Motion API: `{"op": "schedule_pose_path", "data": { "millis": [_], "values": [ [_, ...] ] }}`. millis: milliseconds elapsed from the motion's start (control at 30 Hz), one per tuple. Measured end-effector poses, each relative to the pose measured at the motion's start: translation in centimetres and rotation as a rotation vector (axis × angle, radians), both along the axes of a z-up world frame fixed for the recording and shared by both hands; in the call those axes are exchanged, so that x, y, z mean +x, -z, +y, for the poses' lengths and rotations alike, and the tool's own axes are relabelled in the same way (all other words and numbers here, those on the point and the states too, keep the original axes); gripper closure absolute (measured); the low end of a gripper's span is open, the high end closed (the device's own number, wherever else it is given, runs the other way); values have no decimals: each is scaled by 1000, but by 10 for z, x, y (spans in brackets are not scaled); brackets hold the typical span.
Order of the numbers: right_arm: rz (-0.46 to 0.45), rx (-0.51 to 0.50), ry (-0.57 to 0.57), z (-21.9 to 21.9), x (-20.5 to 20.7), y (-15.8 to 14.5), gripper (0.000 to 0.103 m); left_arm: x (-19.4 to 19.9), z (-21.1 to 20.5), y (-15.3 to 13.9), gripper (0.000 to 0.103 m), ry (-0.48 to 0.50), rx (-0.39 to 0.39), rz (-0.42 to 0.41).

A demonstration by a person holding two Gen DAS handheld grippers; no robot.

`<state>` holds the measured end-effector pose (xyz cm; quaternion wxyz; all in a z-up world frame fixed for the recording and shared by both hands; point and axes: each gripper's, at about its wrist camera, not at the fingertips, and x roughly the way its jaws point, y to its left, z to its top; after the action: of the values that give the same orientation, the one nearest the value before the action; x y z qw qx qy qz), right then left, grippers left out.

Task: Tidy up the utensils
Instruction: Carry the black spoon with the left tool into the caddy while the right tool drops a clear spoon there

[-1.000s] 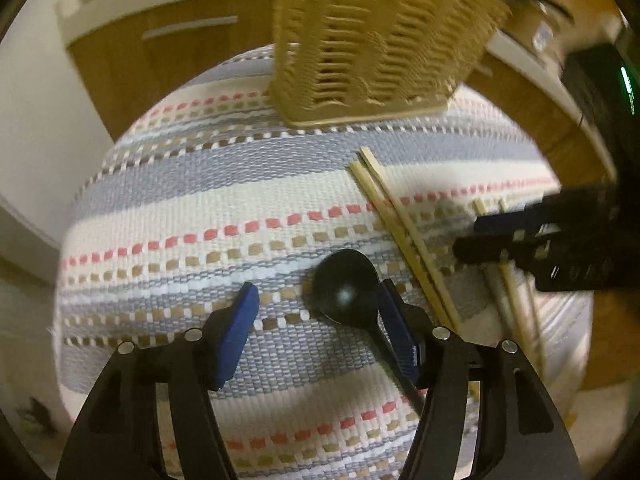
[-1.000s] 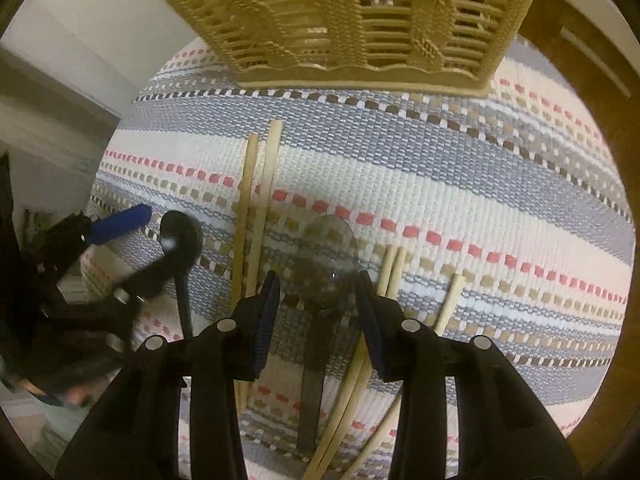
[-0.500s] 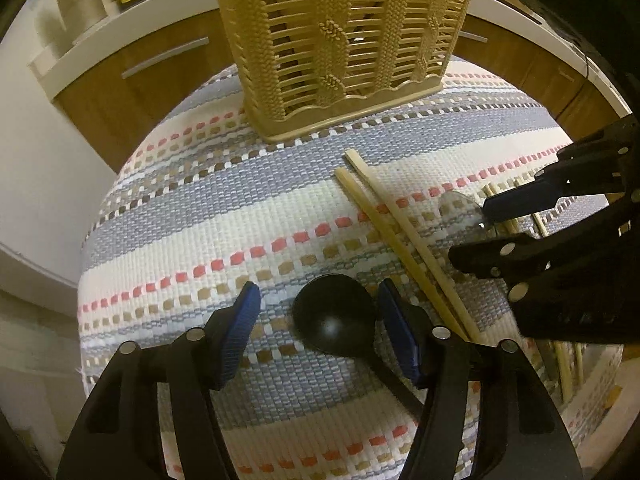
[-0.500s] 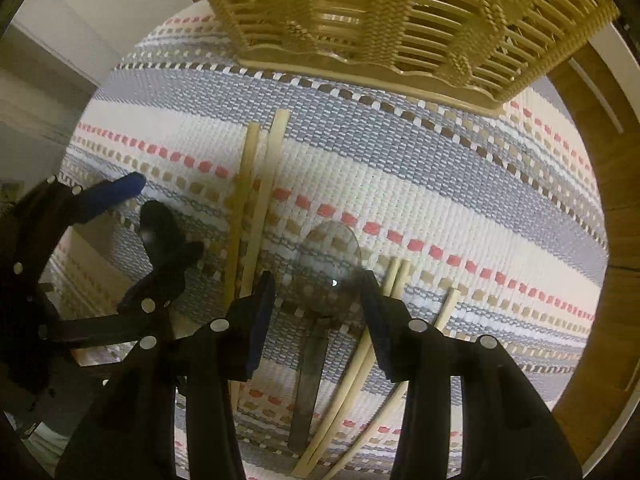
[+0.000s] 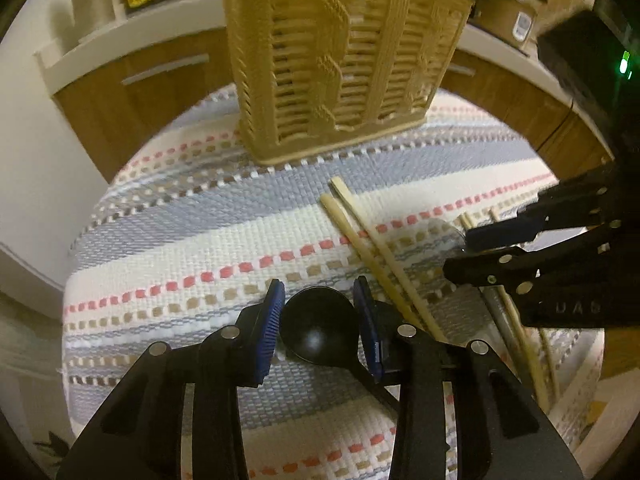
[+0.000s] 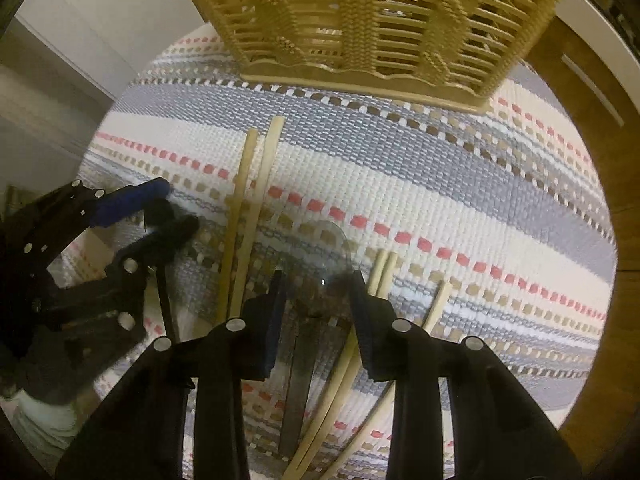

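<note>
A black spoon (image 5: pixel 320 332) lies on the striped mat (image 5: pixel 200 220). My left gripper (image 5: pixel 318 312) has its jaws closing on the spoon's bowl, and both blue pads meet its edges. A clear plastic spoon (image 6: pixel 316 248) lies further right on the mat, handle towards the camera. My right gripper (image 6: pixel 318 284) points steeply down over it, jaws closing, with the pads against the sides of the bowl. Each gripper also shows in the other's view, the right gripper (image 5: pixel 472 252) at the right edge and the left gripper (image 6: pixel 160 212) at the left edge.
A tan woven basket (image 5: pixel 340 60) stands upright at the mat's far edge. One pair of wooden chopsticks (image 6: pixel 248 220) lies between the two spoons, and more chopsticks (image 6: pixel 380 272) lie right of the clear spoon. Wooden cabinets and a white counter ring the mat.
The left jaws have narrowed from wide apart to the black spoon's bowl. The right jaws have narrowed around the clear spoon's bowl. The right gripper has drifted slightly.
</note>
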<state>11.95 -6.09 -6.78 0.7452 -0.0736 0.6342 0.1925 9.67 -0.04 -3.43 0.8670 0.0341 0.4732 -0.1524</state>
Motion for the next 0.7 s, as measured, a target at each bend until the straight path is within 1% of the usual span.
{"op": "schedule_pose_path", "data": {
  "millis": [133, 167, 233, 333, 400, 500, 567, 700],
  "values": [
    [-46, 88, 6, -14, -11, -10, 74, -10, 5, -19, 69, 15, -20, -77],
    [-59, 108, 6, -23, -12, -9, 74, -14, 5, -26, 69, 20, -22, -102],
    [-84, 152, 0, -33, -15, -16, 74, -20, 4, -37, 69, 27, -22, -144],
    [-170, 275, -41, -49, -30, -34, 74, -30, 1, -55, 69, 36, -26, -210],
    [-212, 335, -40, -64, -37, -45, 74, -33, 0, -67, 69, 43, -34, -246],
    [-293, 414, -35, -85, -45, -68, 74, -36, -2, -86, 69, 47, -40, -302],
    [-345, 440, -31, -95, -46, -86, 74, -37, -4, -99, 69, 47, -44, -345],
    [-451, 463, -15, -109, -41, -128, 74, -34, -8, -134, 69, 39, -48, -454]
  ]
}}
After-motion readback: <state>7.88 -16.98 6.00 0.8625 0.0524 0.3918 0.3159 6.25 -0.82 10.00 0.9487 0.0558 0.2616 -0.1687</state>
